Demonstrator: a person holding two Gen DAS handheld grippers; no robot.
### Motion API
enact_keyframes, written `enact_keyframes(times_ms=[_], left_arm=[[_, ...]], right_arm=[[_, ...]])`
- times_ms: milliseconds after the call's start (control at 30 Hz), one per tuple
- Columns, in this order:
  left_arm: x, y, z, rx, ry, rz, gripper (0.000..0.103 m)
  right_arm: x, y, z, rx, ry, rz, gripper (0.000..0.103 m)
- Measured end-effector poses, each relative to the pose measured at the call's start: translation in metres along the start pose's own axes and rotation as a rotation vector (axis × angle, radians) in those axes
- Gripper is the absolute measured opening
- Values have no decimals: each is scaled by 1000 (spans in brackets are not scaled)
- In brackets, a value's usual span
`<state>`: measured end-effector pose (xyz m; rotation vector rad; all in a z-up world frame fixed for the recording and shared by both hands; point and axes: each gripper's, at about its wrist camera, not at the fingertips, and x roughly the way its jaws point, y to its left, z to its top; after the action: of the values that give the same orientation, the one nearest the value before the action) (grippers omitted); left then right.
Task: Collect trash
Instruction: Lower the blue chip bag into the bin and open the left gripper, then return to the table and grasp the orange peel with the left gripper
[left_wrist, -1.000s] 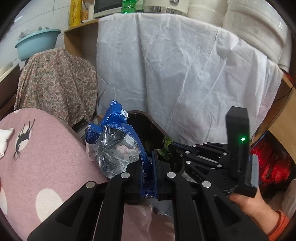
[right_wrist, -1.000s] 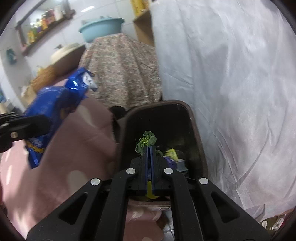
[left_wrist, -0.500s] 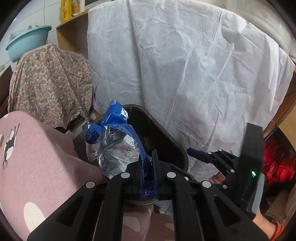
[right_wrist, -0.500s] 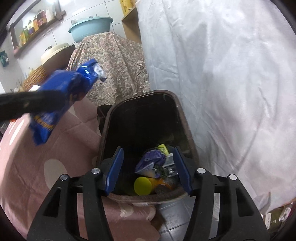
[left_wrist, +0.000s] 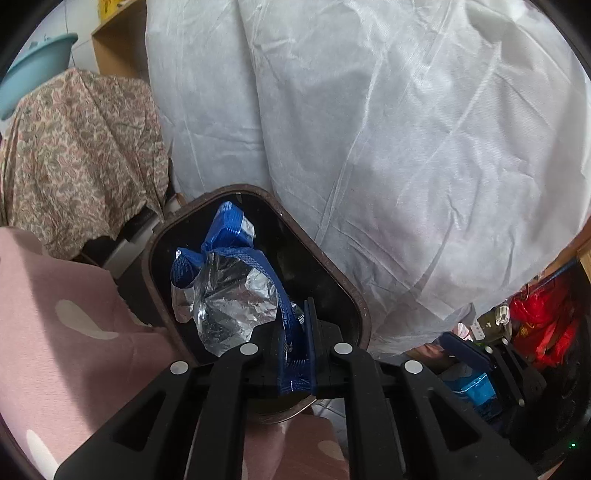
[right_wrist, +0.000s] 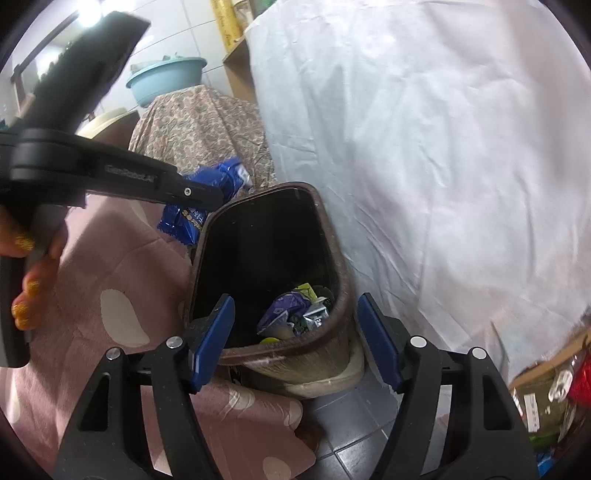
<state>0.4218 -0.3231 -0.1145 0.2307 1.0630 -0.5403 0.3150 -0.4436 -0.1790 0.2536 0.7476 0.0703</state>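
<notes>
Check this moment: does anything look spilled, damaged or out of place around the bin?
Nothing stands out. The left gripper holds a crumpled blue foil wrapper over the open brown trash bin; other trash lies inside it. The right gripper is open and empty.

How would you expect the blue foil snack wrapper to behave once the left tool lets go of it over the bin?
The blue foil snack wrapper looks crumpled and empty, so probably very light and floppy; it may flutter rather than drop straight. Only one edge is pinched in the left tool, yet it holds its shape, suggesting some crinkly stiffness. Held over the bin mouth, it should likely land inside.
</notes>
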Motion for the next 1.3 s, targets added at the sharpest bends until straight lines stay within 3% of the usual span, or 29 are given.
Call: enact_keyframes(times_ms=[33,100,167,333,567,800,1067,1300], left_arm=[[2,0,1,3,1,5,14],[2,-2,1,9,-5,14,28],[-2,-3,0,5,-29,18,58],[-19,-2,-4,14,-76,10,65],[-65,7,-33,31,-184,15,84],[-116,45,-84,41,-271,88,89],[-179,145,-146,-143,-336,214,91],[-210,233,-189,-284,-314,382,91]], right_arm=[[-2,-3,-1,11,0,2,72],[-8,-7,-3,29,-6,4,75],[-11,-11,-4,32,-8,2,75],[-17,-11,-5,39,-12,16,76],[-30,13,1,-3,-42,58,79],[-55,67,10,-144,-114,72,82],[-67,117,23,-205,-155,144,84],[-64,151,28,-225,-100,232,84]])
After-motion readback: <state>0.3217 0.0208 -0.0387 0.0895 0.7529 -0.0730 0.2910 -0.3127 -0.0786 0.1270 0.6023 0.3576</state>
